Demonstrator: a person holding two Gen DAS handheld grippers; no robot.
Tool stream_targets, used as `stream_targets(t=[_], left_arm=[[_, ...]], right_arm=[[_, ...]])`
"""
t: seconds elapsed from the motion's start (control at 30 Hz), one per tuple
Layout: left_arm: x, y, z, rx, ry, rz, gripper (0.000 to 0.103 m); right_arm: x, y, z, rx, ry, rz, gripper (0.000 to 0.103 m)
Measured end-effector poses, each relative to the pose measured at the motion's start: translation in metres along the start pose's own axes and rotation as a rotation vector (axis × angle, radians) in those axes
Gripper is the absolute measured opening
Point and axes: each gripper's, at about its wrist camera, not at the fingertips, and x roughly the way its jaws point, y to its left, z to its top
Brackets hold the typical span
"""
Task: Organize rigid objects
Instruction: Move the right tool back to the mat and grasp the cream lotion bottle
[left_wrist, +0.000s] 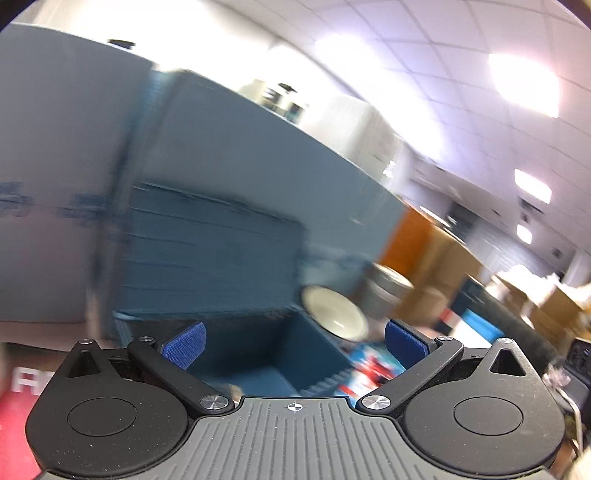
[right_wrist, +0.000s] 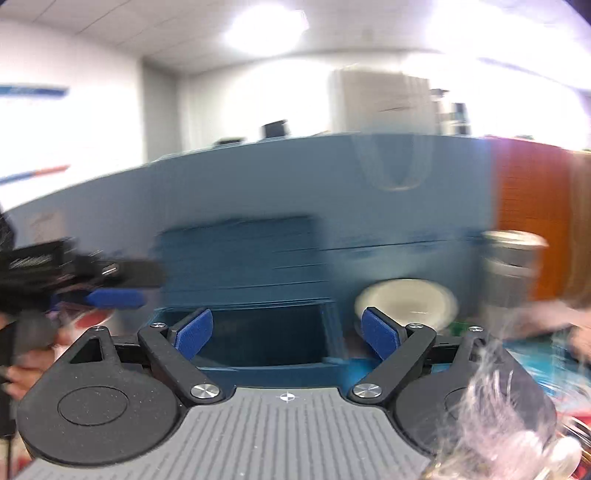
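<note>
Both views are blurring with motion, so fine detail is hard to make out.

In the left wrist view, the left gripper (left_wrist: 293, 345) is filling the bottom of the frame, tilting slightly downward. Its two blue pads (left_wrist: 184, 349) are standing well apart with nothing between them. Just past them, at lower centre, a dark blue bin (left_wrist: 258, 362) is sitting open-topped, its tall back wall rising toward the middle of the frame. Right of the bin, a white bowl (left_wrist: 334, 314) is leaning on edge, its hollow facing the camera. Beyond it to the right a grey metal can (left_wrist: 388, 291) is standing upright. Behind everything a blue-grey partition (left_wrist: 240, 155) is sloping across the frame, with an orange panel (left_wrist: 410, 236) at its right end.

In the right wrist view, the right gripper (right_wrist: 286, 334) is sitting at the bottom, also pointing a little below level. Its blue fingers (right_wrist: 380, 338) are spread wide and are gripping nothing. The bin (right_wrist: 258, 339) is lying straight ahead between them, its opening at centre. The bowl (right_wrist: 413, 299) is showing just behind the right finger, right of the bin; whether it is touching the bin cannot be told. The can (right_wrist: 513, 266) is standing farther right. At the left edge, the left gripper (right_wrist: 110, 298) is reaching in sideways, held by a hand (right_wrist: 26, 365) at lower left; from here its spread cannot be judged. The partition (right_wrist: 258, 184) is curving across the middle, the orange panel (right_wrist: 528, 206) at right.
</note>
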Motion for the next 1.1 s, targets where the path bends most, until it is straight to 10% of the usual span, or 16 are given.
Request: stream_targets(t=[0.2, 0.43, 0.8, 1.1], left_arm=[[0.023, -0.054, -0.028, 0.165, 0.061, -0.068, 0.103], [0.062, -0.106, -0.064, 0.351, 0.228, -0.116, 0.103], [0.076, -0.106, -0.083, 0.358, 0.313, -0.108, 0.103], [0.075, -0.099, -0.079, 0.32, 0.309, -0.113, 0.103]], right_arm=[[-0.039, -0.068, -0.036, 0.196, -0.103, -0.159, 0.09], [-0.035, -0.106, -0.066, 0.052, 0.079, -0.216, 0.088], [0.0, -0.116, -0.09, -0.187, 0.381, -0.113, 0.063], [0.015, -0.11, -0.089, -0.186, 0.382, -0.122, 0.047]])
